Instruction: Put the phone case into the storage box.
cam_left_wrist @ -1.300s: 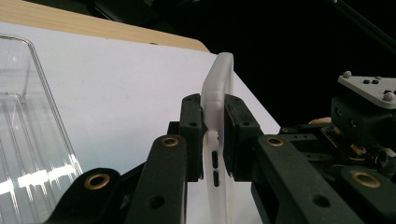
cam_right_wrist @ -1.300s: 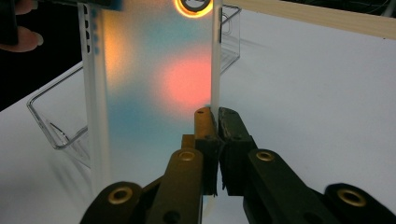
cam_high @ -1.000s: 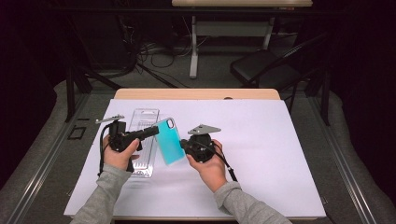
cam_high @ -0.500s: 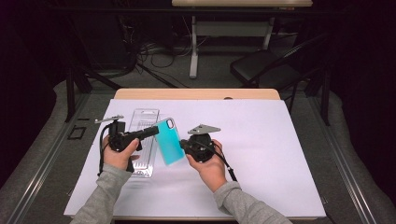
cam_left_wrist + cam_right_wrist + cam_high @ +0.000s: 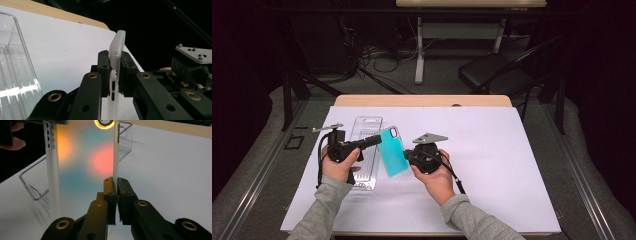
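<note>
Case (image 5: pixel 393 151) pinched by both my claws above the clear tray (image 5: pixel 364 150), left gripper (image 5: pixel 376 140) clamped on one long edge, right gripper (image 5: pixel 408 156) on the opposite; I'd keep pressure even and avoid twisting.

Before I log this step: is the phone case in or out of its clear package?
Out: phone case held above clear package.

Dark lab: cables (image 5: pixel 377 55), paper-covered table (image 5: pixel 512 150)
</note>
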Demonstrator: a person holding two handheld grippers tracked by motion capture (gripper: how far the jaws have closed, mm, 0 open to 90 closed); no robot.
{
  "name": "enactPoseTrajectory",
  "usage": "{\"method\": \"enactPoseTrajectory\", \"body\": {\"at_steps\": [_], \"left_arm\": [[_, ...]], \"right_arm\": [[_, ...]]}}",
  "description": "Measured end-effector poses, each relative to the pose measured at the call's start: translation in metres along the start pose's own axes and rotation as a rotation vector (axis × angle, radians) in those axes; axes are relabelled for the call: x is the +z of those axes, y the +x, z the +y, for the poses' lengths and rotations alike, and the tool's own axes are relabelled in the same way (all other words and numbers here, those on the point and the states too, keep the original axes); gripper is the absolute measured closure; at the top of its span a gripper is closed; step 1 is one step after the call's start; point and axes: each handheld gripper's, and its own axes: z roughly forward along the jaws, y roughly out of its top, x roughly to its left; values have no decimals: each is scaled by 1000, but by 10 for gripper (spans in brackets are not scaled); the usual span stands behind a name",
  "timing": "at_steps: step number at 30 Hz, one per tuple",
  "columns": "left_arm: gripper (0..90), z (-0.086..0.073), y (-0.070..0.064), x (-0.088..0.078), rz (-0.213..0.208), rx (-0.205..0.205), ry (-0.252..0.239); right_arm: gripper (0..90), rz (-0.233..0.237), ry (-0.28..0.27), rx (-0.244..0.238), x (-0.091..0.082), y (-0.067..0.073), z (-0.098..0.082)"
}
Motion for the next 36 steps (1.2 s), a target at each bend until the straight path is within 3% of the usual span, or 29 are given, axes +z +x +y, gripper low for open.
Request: {"method": "enactPoseTrajectory", "body": {"at_steps": [25, 36], "left_arm": [[813, 0, 3, 0, -6, -8, 5], [814, 0, 2, -1, -16, 7, 2]], "right_arm": [[822, 23, -6, 4, 1, 1, 0], [705, 55, -23, 4, -8, -1, 3]]}}
